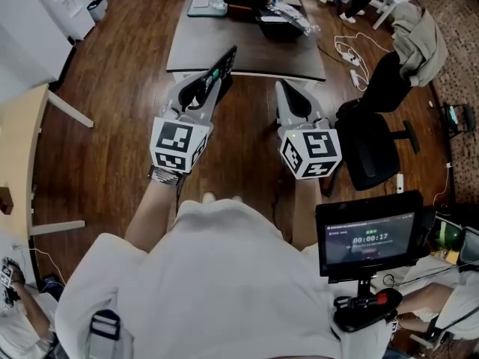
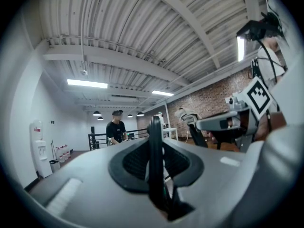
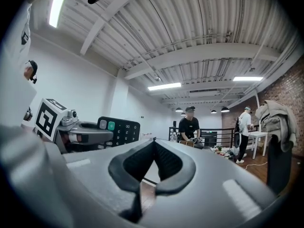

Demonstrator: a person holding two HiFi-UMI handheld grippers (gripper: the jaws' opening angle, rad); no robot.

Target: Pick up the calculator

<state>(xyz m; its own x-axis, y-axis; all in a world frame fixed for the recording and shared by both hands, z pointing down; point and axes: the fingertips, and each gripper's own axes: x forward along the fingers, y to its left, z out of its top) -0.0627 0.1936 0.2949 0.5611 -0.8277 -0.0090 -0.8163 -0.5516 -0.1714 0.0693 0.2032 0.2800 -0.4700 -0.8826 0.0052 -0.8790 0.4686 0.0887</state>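
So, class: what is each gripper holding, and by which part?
Left gripper holds the calculator by one end, the rest sticking out; right gripper holds nothing.

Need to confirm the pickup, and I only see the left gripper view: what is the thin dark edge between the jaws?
Observer: It is the calculator. The right gripper view shows its key face, with a green key, clamped in the left gripper.
Operator: Is it off the table?
Observer: Yes. In the head view it is in the air, held by the jaws alone, near the dark table's front edge.
Operator: And the right gripper?
Observer: The right gripper is shut, with nothing between its jaws.
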